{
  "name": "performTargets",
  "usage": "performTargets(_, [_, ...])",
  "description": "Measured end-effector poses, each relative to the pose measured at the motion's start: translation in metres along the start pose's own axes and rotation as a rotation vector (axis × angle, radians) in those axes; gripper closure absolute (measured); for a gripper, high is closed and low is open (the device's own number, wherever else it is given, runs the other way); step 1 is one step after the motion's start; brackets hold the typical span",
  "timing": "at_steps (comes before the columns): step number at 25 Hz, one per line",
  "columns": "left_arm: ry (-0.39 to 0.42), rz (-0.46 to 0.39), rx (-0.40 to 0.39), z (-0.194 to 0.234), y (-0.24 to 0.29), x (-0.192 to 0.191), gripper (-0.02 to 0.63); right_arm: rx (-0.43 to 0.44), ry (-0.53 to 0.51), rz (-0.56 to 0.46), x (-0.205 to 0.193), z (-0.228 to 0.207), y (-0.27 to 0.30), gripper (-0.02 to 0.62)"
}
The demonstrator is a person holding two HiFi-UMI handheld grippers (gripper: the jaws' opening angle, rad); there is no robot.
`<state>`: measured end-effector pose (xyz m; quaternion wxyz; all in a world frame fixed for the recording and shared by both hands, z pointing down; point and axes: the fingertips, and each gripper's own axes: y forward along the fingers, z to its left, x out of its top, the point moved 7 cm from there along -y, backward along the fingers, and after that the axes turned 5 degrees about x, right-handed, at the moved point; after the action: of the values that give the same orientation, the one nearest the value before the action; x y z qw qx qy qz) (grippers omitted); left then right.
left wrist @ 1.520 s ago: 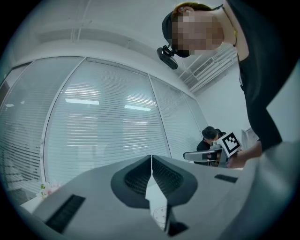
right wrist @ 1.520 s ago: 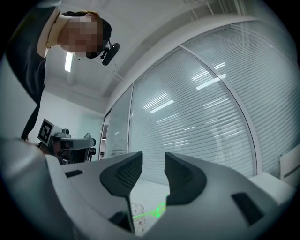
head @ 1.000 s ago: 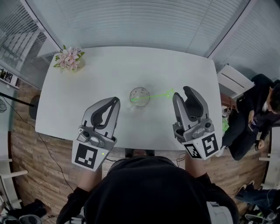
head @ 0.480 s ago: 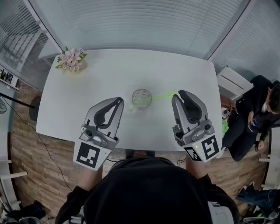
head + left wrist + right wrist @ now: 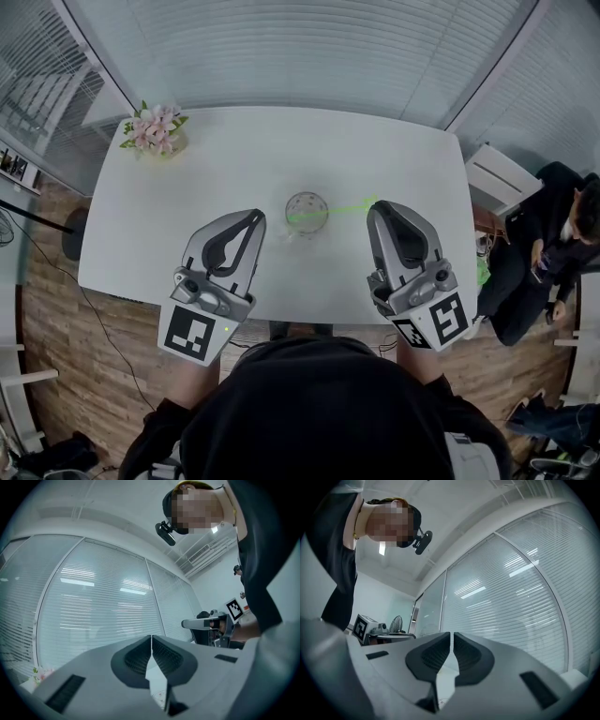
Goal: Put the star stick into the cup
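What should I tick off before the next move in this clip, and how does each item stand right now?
1. Star stick in cup: ok, its lower end is inside and it leans right over the rim.
2. Cup upright on table: ok.
3. Right hand-held gripper free of the stick: ok, its jaws have just been closing with nothing between them.
4. Left hand-held gripper empty: ok, jaws together.
5. Stick's outer end clear of the right hand-held gripper: cannot tell, they lie close in the head view.
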<state>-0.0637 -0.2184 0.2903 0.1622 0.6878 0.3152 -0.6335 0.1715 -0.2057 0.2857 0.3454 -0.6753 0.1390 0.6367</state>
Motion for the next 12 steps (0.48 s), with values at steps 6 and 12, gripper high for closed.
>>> performTargets(6, [-0.002,-0.003,0.005,0.0015,-0.0009,0.0001,0.588,0.006,0.006,0.006,-0.0022,0.0022,0.0019,0.588])
performTargets(12, [-0.006,-0.002,0.008,0.0059,-0.0018,-0.0019,0.588,0.011,0.003,0.011,-0.0050,0.0041,0.0069,0.589])
